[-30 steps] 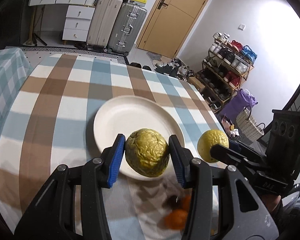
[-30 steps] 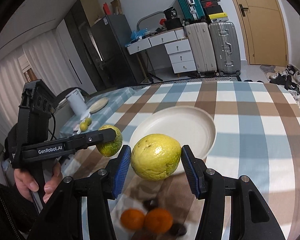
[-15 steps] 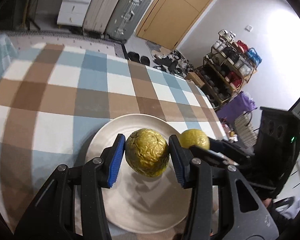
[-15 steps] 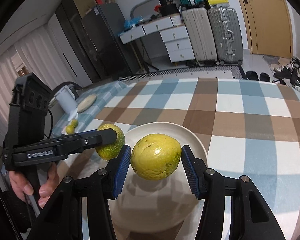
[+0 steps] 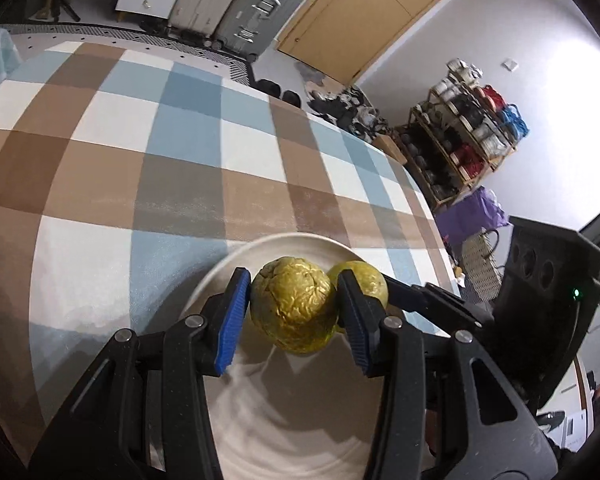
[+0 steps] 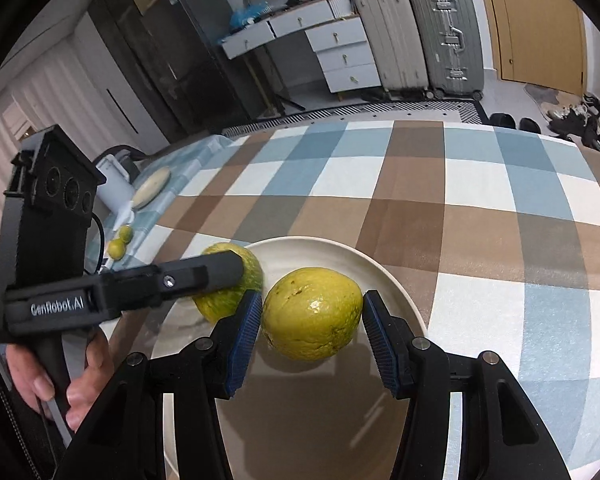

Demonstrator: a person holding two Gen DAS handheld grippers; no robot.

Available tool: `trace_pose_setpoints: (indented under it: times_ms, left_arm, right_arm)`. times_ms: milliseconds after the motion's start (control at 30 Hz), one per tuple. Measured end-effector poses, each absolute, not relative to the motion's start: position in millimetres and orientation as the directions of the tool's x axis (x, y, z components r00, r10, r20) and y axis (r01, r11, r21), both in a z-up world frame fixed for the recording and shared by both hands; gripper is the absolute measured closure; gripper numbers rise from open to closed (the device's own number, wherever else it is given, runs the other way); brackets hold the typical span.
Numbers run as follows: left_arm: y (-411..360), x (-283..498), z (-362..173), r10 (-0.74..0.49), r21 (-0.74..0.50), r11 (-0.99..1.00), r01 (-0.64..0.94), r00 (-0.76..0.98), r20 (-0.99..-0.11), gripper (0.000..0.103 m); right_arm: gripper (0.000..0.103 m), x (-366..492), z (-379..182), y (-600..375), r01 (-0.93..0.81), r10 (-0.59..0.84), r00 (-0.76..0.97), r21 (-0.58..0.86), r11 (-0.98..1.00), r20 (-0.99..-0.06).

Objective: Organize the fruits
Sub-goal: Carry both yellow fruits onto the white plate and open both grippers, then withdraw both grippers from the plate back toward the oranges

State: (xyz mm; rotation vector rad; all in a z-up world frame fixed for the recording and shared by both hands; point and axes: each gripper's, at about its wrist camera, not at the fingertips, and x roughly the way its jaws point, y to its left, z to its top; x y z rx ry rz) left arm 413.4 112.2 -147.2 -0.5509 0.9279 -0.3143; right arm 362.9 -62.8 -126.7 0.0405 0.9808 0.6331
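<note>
"GenRobot.AI" is printed on the left gripper (image 6: 236,276), which is clamped on a wrinkled yellow-green fruit (image 5: 294,310). A smoother yellow fruit (image 6: 312,314) is gripped between the right gripper (image 6: 310,334) pads. Both fruits are held over the white plate (image 6: 396,292) on the checked tablecloth (image 6: 480,208); contact with the plate cannot be told. Suitcases (image 6: 416,28) stand far behind.

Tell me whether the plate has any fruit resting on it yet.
Cannot tell. Both fruits, wrinkled and smooth, are over the plate, each clamped in a gripper; contact with the plate is unclear.

dim indoor light, wall glare at right (left-wrist view), fisheye-bent edges, slight motion blur.
</note>
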Motion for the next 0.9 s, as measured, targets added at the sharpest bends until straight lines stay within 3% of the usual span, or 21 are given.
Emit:
trace_pose_setpoints:
  times_ms: [133, 167, 233, 300, 500, 700, 767, 900]
  left_arm:
    - [109.3, 417.5, -146.9, -0.492, -0.579, 0.815, 0.026, 0.560, -0.666, 0.060]
    - [108.5, 417.9, -145.0, -0.486, -0.573, 0.819, 0.026, 0.562, -0.669, 0.055]
    - [109.0, 414.7, -139.4, -0.463, -0.556, 0.831, 0.019, 0.578, -0.672, 0.052]
    - [111.1, 408.7, -132.6, -0.469, -0.564, 0.825, 0.024, 0.584, -0.662, 0.052]
    - [113.6, 367.7, -99.6, -0.396, -0.514, 0.858, 0.005, 0.645, -0.654, 0.024]
    - [102.1, 301.8, -60.0, -0.304, -0.413, 0.910, 0.022, 0.713, -0.632, 0.014]
    - [96.3, 278.2, -49.1, -0.287, -0.391, 0.920, 0.031, 0.733, -0.617, 0.004]
    - [84.5, 229.0, -30.0, -0.242, -0.358, 0.933, 0.031, 0.789, -0.564, 0.001]
  right_arm:
    - [0.049, 367.7, -129.9, -63.9, -0.457, 0.518, 0.392, 0.327, 0.827, -0.761]
    - [0.048, 368.0, -128.9, -66.3, -0.449, 0.526, 0.395, 0.341, 0.826, -0.754]
    - [0.042, 365.5, -123.4, -70.5, -0.450, 0.552, 0.394, 0.369, 0.813, -0.735]
    - [0.027, 356.5, -112.9, -79.5, -0.453, 0.571, 0.423, 0.382, 0.806, -0.704]
    - [0.003, 316.3, -76.1, -117.6, -0.442, 0.604, 0.532, 0.414, 0.796, -0.593]
    - [0.000, 257.9, -44.3, -150.8, -0.422, 0.584, 0.614, 0.405, 0.811, -0.531]
    - [0.000, 237.9, -36.5, -157.1, -0.417, 0.570, 0.635, 0.390, 0.821, -0.521]
    - [0.000, 196.8, -24.7, -166.0, -0.412, 0.547, 0.667, 0.361, 0.837, -0.506]
